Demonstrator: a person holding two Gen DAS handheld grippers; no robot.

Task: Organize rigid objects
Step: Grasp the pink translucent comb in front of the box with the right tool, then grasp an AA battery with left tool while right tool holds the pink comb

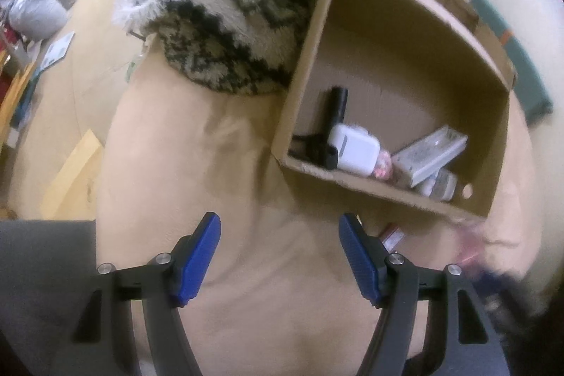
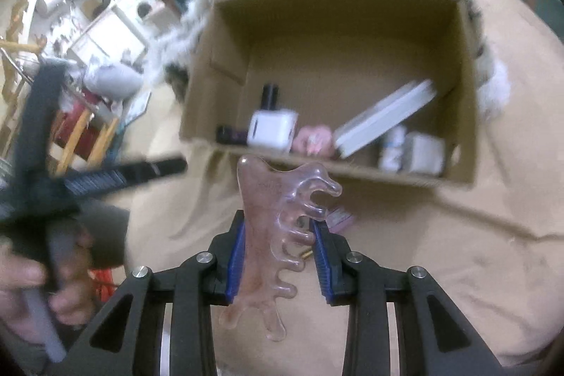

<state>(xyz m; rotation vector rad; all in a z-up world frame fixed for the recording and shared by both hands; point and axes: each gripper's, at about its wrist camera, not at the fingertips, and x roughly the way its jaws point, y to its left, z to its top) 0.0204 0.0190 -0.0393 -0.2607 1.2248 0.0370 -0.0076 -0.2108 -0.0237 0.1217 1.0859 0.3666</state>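
A translucent pink comb-shaped massage tool (image 2: 271,235) stands upright between the blue pads of the right gripper (image 2: 278,256), which is clamped on its body, the wavy teeth pointing to the right and its broad head reaching up to the near wall of an open cardboard box (image 2: 352,166). The box rests on a tan bed cover (image 1: 229,270), its far side against a fuzzy patterned blanket (image 1: 229,34). Along the box's near wall lie a black cylindrical tool (image 1: 336,115), a white charger block (image 1: 356,147), a small pink item (image 1: 382,166) and a long white box (image 1: 428,154) tilted against smaller white pieces; motion blur makes those last ones hard to identify. The left gripper (image 1: 280,261) hovers over the cover just short of the box, its blue fingers (image 1: 197,259) spread wide with nothing between them. In the right wrist view the person's hand (image 2: 38,284) grips the left tool's handle at far left.
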